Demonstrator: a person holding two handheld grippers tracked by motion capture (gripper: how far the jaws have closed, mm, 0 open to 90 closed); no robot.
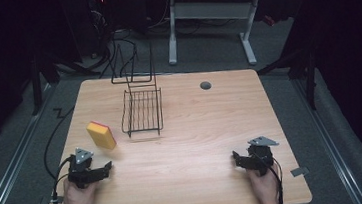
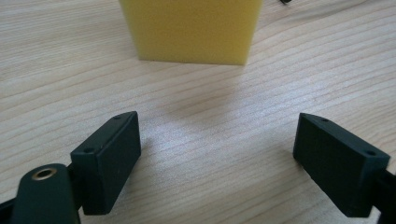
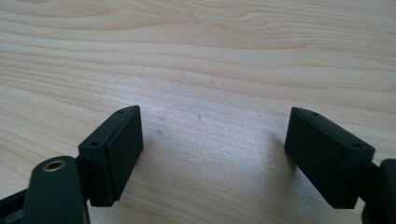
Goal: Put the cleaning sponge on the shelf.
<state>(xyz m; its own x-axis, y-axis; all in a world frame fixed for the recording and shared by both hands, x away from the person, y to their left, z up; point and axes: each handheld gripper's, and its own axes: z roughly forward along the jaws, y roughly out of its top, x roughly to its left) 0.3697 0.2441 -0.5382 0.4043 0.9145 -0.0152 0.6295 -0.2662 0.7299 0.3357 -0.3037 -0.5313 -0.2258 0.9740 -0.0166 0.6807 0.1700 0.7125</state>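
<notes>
Both grippers point(image 1: 106, 168) point(image 1: 238, 158) gape; sponge point(image 1: 101, 135) near left.

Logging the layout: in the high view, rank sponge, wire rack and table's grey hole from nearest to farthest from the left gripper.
From the left gripper:
1. Sponge, just ahead of it.
2. Wire rack, mid-table, farther back.
3. Grey hole, far right of centre.

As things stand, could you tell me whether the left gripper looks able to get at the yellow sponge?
Probably yes. The left gripper has its jaws open, and the sponge sits just ahead of it with bare table between them. The wire rack stands off to one side, out of the way.
</notes>
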